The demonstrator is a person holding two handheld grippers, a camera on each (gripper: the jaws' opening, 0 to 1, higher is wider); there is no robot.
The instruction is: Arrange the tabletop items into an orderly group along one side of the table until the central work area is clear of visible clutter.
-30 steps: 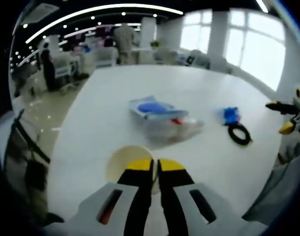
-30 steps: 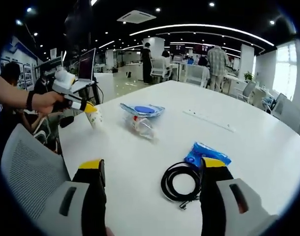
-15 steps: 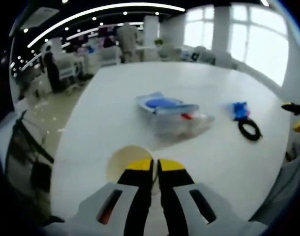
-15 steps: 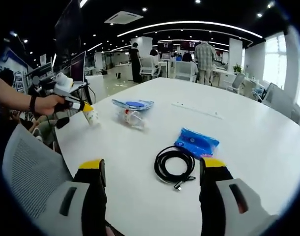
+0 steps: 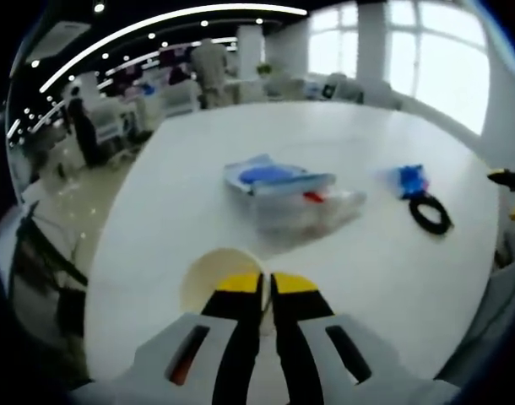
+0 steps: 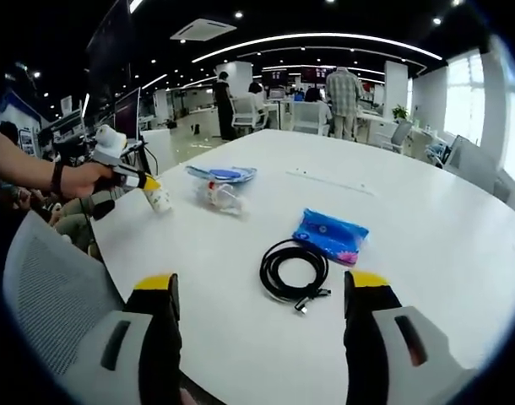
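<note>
Your left gripper (image 5: 266, 283) has its yellow-tipped jaws pinched together on the rim of a small paper cup (image 5: 217, 278) — cream-coloured, round-mouthed, seen from above in the left gripper view. In the right gripper view the cup (image 6: 159, 199) hangs tilted at the near-left edge of the white table (image 6: 426, 245), carried by your left gripper (image 6: 146, 182) with your hand (image 6: 82, 179) wrapped round its handle, wrist cocked, forearm coming in from the left.

The table is smooth, matte and rounded at its edge. Near its middle lies a clear, crinkled plastic bag (image 5: 304, 207) with something red inside, and a flat blue-and-pale packet (image 5: 270, 175) rests against it on its far side; the blur makes it hard to tell whether the two overlap. In the right gripper view the pair sits just beyond the cup, bag (image 6: 221, 196) in front, packet (image 6: 219, 174) behind.

Closer to you, a black cable (image 6: 293, 274) is wound in a loose round coil with its plug end trailing toward the edge. A glossy blue soft pouch (image 6: 329, 236) lies just beside it, touching or nearly so.

Your right gripper (image 6: 262, 291) is held level above the near edge — jaws spread wide apart, nothing between them, the coil framed in the gap.
</note>
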